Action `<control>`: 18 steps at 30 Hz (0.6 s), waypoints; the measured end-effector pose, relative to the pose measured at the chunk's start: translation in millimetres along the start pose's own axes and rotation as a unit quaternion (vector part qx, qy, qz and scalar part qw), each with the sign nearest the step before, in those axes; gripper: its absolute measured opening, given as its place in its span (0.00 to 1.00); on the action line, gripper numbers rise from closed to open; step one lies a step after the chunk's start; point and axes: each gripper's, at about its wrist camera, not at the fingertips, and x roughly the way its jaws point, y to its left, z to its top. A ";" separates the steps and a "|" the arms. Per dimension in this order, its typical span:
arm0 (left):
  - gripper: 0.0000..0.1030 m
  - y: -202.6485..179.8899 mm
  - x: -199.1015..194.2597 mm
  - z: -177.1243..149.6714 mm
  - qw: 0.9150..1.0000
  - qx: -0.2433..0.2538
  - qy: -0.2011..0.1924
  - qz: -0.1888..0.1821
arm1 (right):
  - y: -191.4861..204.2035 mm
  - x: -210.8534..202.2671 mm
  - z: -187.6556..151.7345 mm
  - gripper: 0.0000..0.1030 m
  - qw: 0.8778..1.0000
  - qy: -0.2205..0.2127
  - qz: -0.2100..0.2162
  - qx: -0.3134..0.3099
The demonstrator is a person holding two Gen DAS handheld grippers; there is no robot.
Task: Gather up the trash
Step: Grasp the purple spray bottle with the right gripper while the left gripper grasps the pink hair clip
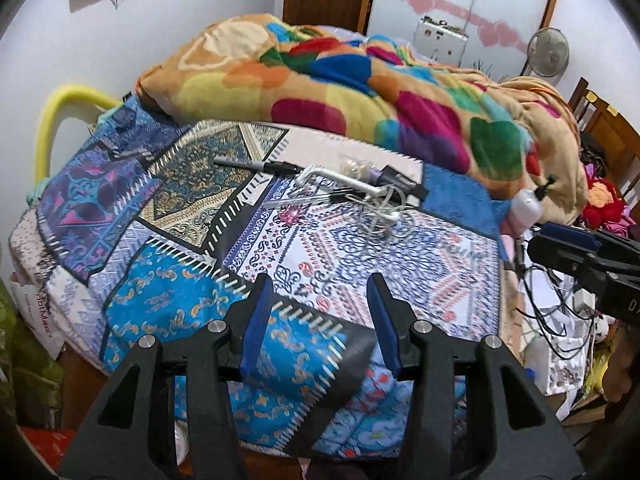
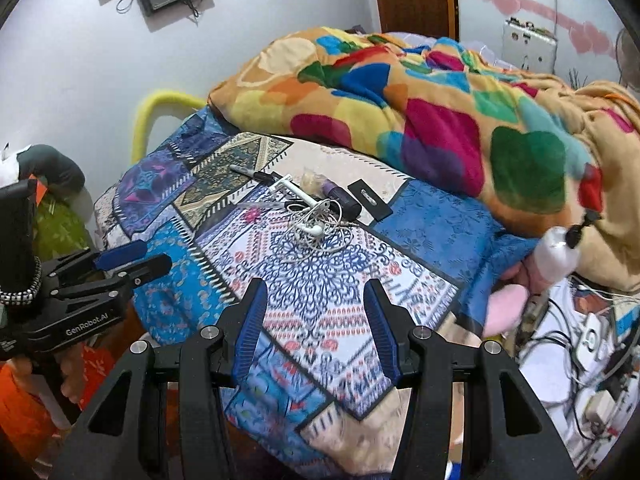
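1. Bed's covered in a patchwork-print cotton sheet (image 2: 328, 292), flat and busy with blue, white and black panels, and a fluffy fleece blanket (image 2: 420, 112) with bright blobs of colour is bunched up behind it.
2. The trash is a small heap mid-sheet: tangled white earphone cable (image 2: 320, 228), a slim grey marker pen (image 2: 252, 174), a crinkly clear plastic wrapper (image 2: 314, 180), a flat black card tag (image 2: 369, 198).
3. My right gripper (image 2: 316, 300) has its ribbed blue pads spread apart, nothing between them. The heap sits beyond the tips, well apart.
4. Left gripper (image 1: 320, 296): same deal, jaws parted and empty, with the cable (image 1: 384, 212) further up the sheet.
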 end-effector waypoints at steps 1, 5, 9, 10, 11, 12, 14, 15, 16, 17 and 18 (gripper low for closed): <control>0.47 3.7 9.2 3.0 1.000 -0.004 0.004 -0.001 | -2.3 7.0 2.7 0.45 1.000 0.004 0.002 0.002; 0.47 19.5 44.3 14.1 0.999 -0.021 0.022 -0.011 | -12.7 33.4 20.8 0.45 1.000 0.015 0.023 0.000; 0.47 30.0 75.6 25.6 0.999 -0.028 0.033 -0.012 | -24.1 57.8 41.5 0.45 1.000 0.017 0.005 -0.013; 0.47 32.2 82.0 28.2 0.999 -0.029 0.032 -0.009 | -26.9 63.5 45.4 0.45 1.000 0.017 0.002 -0.015; 0.47 34.1 89.7 30.9 0.999 -0.028 0.030 -0.006 | -30.1 70.8 49.8 0.45 1.000 0.018 -0.001 -0.016; 0.47 35.4 97.5 33.5 0.999 -0.026 0.031 -0.004 | -33.1 80.1 54.4 0.45 1.000 0.021 -0.003 -0.015; 0.47 37.1 108.4 36.6 0.999 -0.023 0.031 -0.002 | -37.6 94.5 61.4 0.45 1.000 0.024 -0.003 -0.010; 0.47 37.7 113.0 38.1 0.999 -0.021 0.031 -0.001 | -38.8 101.8 64.7 0.45 1.000 0.026 0.002 -0.009; 0.47 38.0 117.0 39.6 0.999 -0.018 0.032 -0.001 | -39.5 107.1 67.3 0.42 1.000 0.027 0.008 -0.009; 0.46 38.1 121.7 40.9 0.999 -0.016 0.032 -0.004 | -39.9 112.7 69.4 0.40 0.999 0.028 0.015 -0.010; 0.46 38.0 124.9 42.3 0.999 -0.013 0.032 -0.008 | -39.4 118.8 71.2 0.36 0.999 0.031 0.022 -0.011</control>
